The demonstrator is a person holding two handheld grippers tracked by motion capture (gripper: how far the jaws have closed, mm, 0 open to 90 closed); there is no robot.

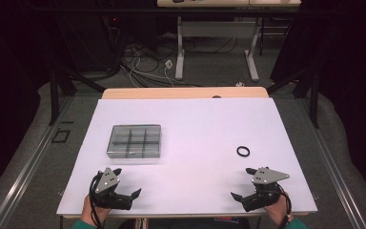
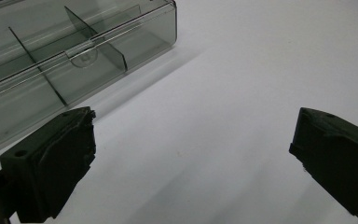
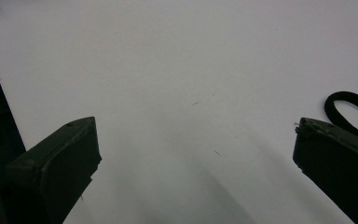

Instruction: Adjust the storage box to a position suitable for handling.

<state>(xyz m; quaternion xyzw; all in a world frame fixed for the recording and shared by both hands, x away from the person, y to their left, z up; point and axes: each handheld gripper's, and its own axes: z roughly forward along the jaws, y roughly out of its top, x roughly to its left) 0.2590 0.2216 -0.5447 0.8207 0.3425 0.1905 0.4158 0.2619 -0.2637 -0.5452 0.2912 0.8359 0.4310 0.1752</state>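
A black ring [image 1: 243, 151] is seen lying flat on the white table top [image 1: 195, 129], on its right half, with nothing touching it. In the right gripper view the ring [image 3: 354, 114] appears at the right edge, just beyond the tip of one jaw and partly hidden by it.

The right gripper [image 1: 244, 183] is held near the ring, toward the person's edge of the table, and is kept apart from it. Its jaws are spread wide, and only bare white surface is seen between them [image 3: 196, 154].

A clear grey box [image 1: 135, 141] with a closed lid and inner dividers is set on the left half of the table, well apart from the ring. Six compartments can be made out through the lid; whether anything lies inside cannot be told.

The left gripper [image 1: 127, 182] is held near the box, on the person's side of it, without contact. Its jaws are likewise spread wide with nothing between them [image 2: 191, 154], and a corner of the box [image 2: 74, 60] is seen just beyond one jaw tip.

Each gripper is held in a hand [image 1: 93, 212] at the near edge of the table.
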